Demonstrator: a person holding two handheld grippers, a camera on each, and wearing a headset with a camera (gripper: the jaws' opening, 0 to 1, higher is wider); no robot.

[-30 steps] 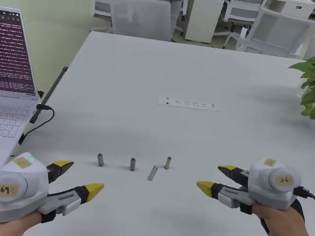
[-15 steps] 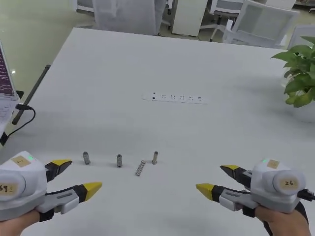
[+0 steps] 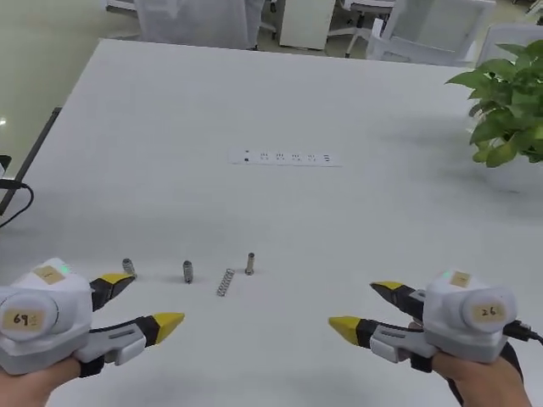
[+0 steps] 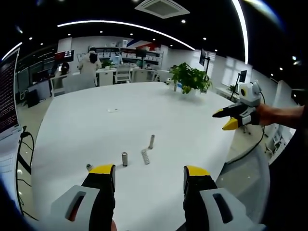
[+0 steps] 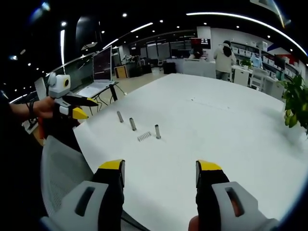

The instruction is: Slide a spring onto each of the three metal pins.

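Note:
Three short metal pins stand in a row on the white table: left pin (image 3: 129,267), middle pin (image 3: 187,270), right pin (image 3: 249,264). The left and middle pins look ribbed, as if springs sit on them; the right one looks bare. A loose spring (image 3: 225,282) lies flat just in front of the right pin. My left gripper (image 3: 142,303) hovers open near the left pin, nothing between its jaws. My right gripper (image 3: 366,307) is open and empty, well to the right of the row. The spring (image 4: 145,156) (image 5: 144,136) lies ahead of both grippers (image 4: 148,171) (image 5: 160,166).
A white power strip (image 3: 286,158) lies mid-table beyond the pins. A potted plant (image 3: 505,102) stands at the far right. A black cable (image 3: 13,203) runs off the left edge. Chairs (image 3: 195,17) stand past the far edge of the table (image 3: 339,229).
The head camera has swung to the right, so the laptop has left the picture. Both grippers stay open at about the same spots; pins and spring have not moved.

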